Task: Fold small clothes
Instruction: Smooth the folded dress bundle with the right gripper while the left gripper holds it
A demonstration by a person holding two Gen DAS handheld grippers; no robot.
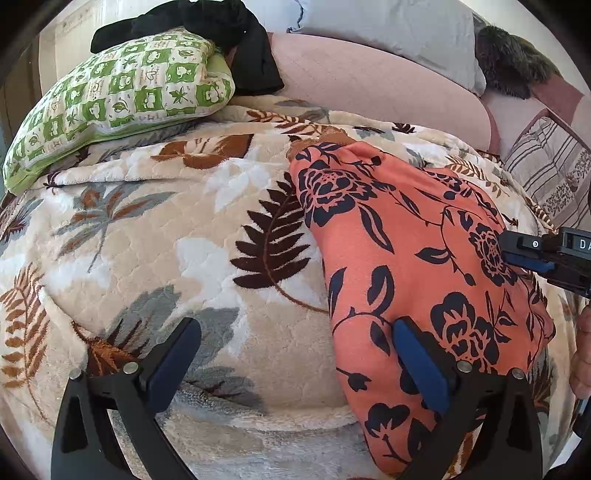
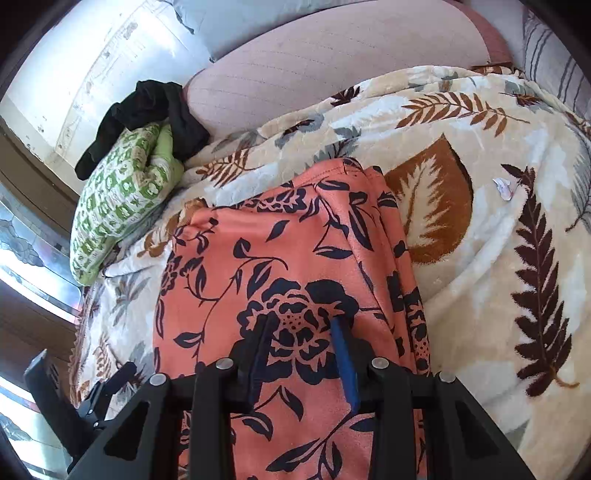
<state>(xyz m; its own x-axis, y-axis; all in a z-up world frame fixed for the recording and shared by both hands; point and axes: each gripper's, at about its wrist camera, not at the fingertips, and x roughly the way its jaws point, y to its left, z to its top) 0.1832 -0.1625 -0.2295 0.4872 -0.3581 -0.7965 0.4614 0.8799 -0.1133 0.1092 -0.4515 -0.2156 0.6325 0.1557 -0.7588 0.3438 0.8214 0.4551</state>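
An orange cloth with dark flower print point(image 1: 413, 258) lies folded on a leaf-patterned blanket point(image 1: 147, 240). My left gripper point(image 1: 295, 328) is open and empty, its right finger over the cloth's near left edge. My right gripper point(image 2: 303, 325) hovers low over the cloth point(image 2: 280, 258), jaws partly apart with a gap between them and nothing held. It also shows at the right edge of the left wrist view point(image 1: 524, 254), its tip touching the cloth's right side. The cloth's right edge shows stacked folded layers point(image 2: 402, 280).
A green-and-white patterned pillow point(image 1: 122, 96) with black clothes point(image 1: 221, 22) on it lies at the back left. A pink cushion point(image 1: 369, 85), a grey pillow point(image 1: 399, 29) and a striped pillow point(image 1: 546, 166) lie behind. A small paper scrap point(image 2: 504, 186) lies on the blanket.
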